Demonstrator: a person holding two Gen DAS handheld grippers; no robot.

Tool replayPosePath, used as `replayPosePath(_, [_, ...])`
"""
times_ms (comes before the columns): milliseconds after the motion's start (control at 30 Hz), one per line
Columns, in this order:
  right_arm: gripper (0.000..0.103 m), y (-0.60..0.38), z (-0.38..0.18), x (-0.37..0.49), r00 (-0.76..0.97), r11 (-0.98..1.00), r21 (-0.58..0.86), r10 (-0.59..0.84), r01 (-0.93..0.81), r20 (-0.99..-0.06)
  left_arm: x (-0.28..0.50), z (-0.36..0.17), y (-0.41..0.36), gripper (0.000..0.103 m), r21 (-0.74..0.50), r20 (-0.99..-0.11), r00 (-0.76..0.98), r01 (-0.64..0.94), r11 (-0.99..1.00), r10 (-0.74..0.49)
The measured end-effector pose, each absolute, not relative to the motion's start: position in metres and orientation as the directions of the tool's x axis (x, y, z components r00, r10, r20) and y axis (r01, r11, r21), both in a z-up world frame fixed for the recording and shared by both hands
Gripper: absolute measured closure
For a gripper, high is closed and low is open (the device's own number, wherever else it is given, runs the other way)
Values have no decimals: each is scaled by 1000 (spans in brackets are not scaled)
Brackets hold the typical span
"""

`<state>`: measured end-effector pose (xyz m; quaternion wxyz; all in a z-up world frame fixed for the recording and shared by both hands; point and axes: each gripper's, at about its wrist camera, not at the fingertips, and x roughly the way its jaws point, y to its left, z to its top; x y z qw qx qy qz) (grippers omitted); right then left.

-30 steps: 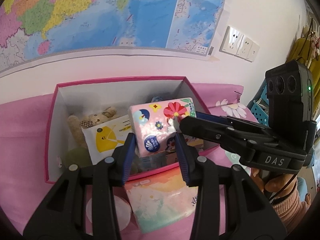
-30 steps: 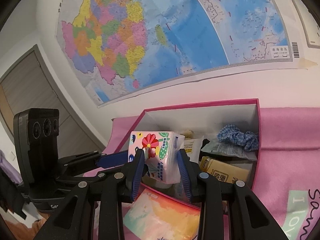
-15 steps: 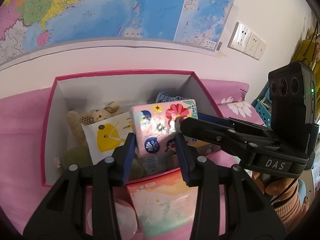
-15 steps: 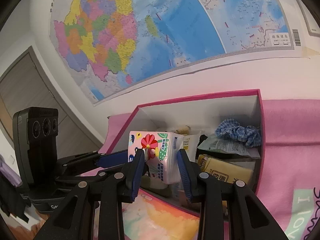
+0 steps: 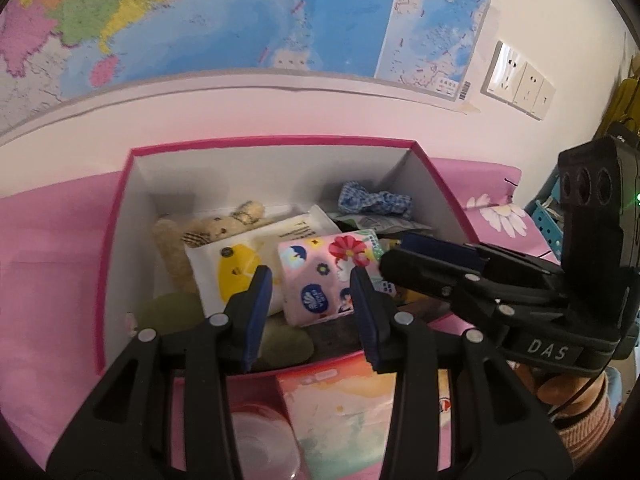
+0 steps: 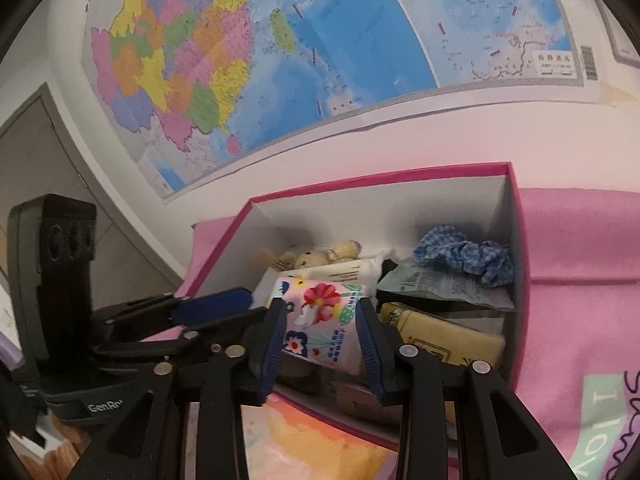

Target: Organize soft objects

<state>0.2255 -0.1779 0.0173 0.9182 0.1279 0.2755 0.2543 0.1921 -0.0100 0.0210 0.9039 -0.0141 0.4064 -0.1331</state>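
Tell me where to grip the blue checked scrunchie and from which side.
Pinch the scrunchie across its puffy middle, coming from above: it lies loose atop a foil packet in the box's far right corner, with walls close on two sides.

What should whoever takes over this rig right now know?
Right gripper: jaws opening, pads on the flowered tissue pack, low inside the pink box.
Left gripper: open, empty, hovering at the box's near edge.
Done: teddy bear, gingham scrunchie and yellow-print pack are in the box.
Left: finish releasing the flowered pack; the pastel pack lies outside, in front of the box.
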Motion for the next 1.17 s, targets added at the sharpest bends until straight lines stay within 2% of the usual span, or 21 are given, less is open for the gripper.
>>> replayPosePath(33, [62,-179,17,225,720,839,373,536,-396,-440,190,22,-9,58,-133,-729,637,229,964,-252])
replayPosePath(167, [54,-183,21,214,746,856,348,508,-382,-431,173,30,-3,37,-119,-695,680,211,970,-233])
replayPosePath(200, [51,-183,23,209,756,862,334,498,-380,-425,167,33,-1,35,-117,-682,693,212,970,-234])
replayPosePath(233, [47,-184,24,203,764,868,320,490,-381,-421,159,36,1,29,-111,-668,708,209,972,-228])
replayPosePath(267, [45,-184,26,197,771,873,306,481,-379,-418,153,39,3,18,-103,-657,722,200,974,-218])
replayPosePath(333, [36,-181,29,182,788,885,261,464,-387,-405,137,44,7,7,-94,-621,757,187,978,-205])
replayPosePath(400, [25,-177,32,159,811,899,195,439,-393,-387,120,50,13,2,-82,-586,788,170,982,-186])
replayPosePath(433, [19,-175,32,150,822,904,170,427,-391,-378,112,52,16,0,-81,-570,801,164,983,-181])
replayPosePath(567, [7,-170,27,112,863,927,90,372,-364,-342,84,47,27,0,-75,-562,817,109,991,-132])
replayPosePath(600, [0,-169,23,101,874,936,78,350,-345,-337,79,44,29,0,-72,-562,819,86,994,-112])
replayPosePath(867, [0,-153,-8,60,887,955,29,284,-294,-365,41,15,32,0,-51,-615,788,-6,999,-27])
replayPosePath(1167, [0,-144,-24,39,870,950,46,300,-307,-392,20,5,29,0,-32,-636,772,-2,999,-19])
